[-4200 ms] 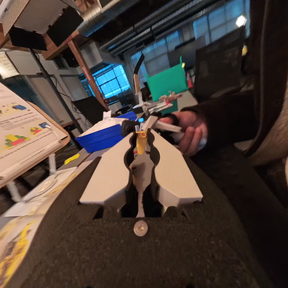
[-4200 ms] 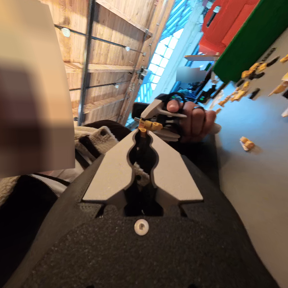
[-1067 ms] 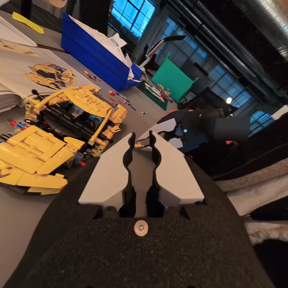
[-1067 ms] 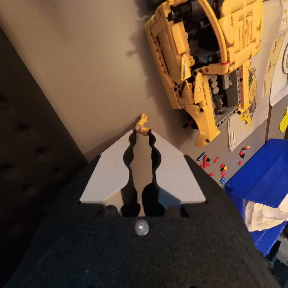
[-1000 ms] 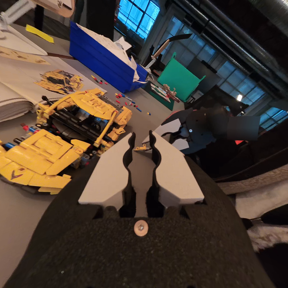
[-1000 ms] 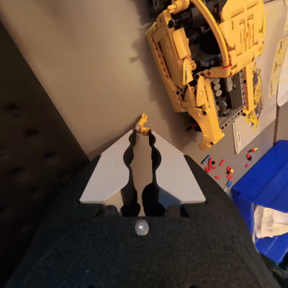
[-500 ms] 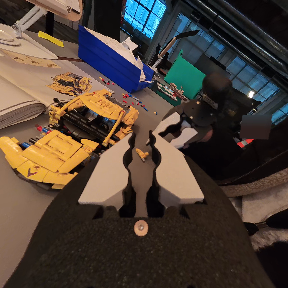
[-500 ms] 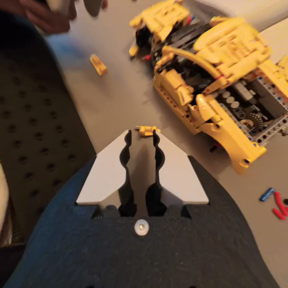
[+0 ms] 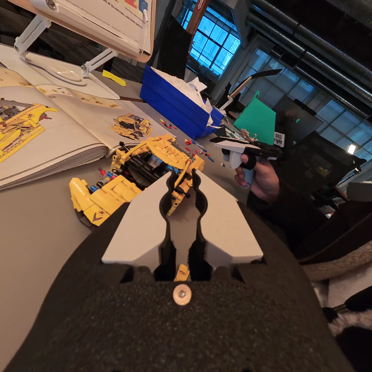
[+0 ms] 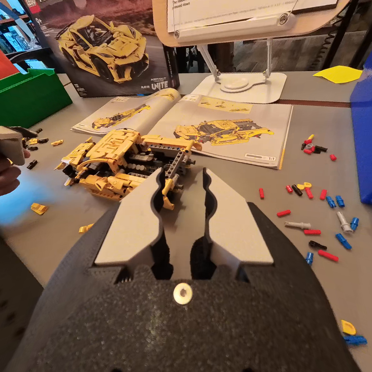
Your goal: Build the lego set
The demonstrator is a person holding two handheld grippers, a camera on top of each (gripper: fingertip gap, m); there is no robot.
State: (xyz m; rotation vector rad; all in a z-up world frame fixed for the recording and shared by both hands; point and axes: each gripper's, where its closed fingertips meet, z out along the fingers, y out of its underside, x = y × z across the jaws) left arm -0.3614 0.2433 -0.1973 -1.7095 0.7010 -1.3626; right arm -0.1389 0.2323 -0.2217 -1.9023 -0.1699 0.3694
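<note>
The half-built yellow Lego car (image 9: 141, 171) lies on the grey table, just beyond my left gripper (image 9: 182, 175), which is open and empty. A small yellow piece (image 9: 182, 272) lies on the table under the base of its fingers. My right gripper (image 10: 182, 175) is open and empty, with its tips just short of the rear end of the car (image 10: 120, 161). In the left wrist view the right gripper (image 9: 231, 147) is held in a hand above the table, right of the car. The left gripper (image 10: 10, 141) shows at the left edge of the right wrist view.
The open instruction book (image 10: 221, 124) lies behind the car, with the set's box (image 10: 110, 50) and a document stand (image 10: 241, 84) farther back. Loose red, blue and black pins (image 10: 312, 201) are scattered to the right. A blue bin (image 10: 362, 141) stands right, a green bin (image 10: 30, 96) left. Small yellow pieces (image 10: 39, 208) lie near the left. Spacing between my two grippers at the tips: around 25 cm. The small yellow piece (image 9: 182, 272) lies around 12 cm away from my left fingertips. Look for it in the right wrist view (image 10: 41, 207) too.
The right gripper opened and let the small yellow piece drop onto the table, then turned to face the car. The left gripper moved forward over that piece towards the car.
</note>
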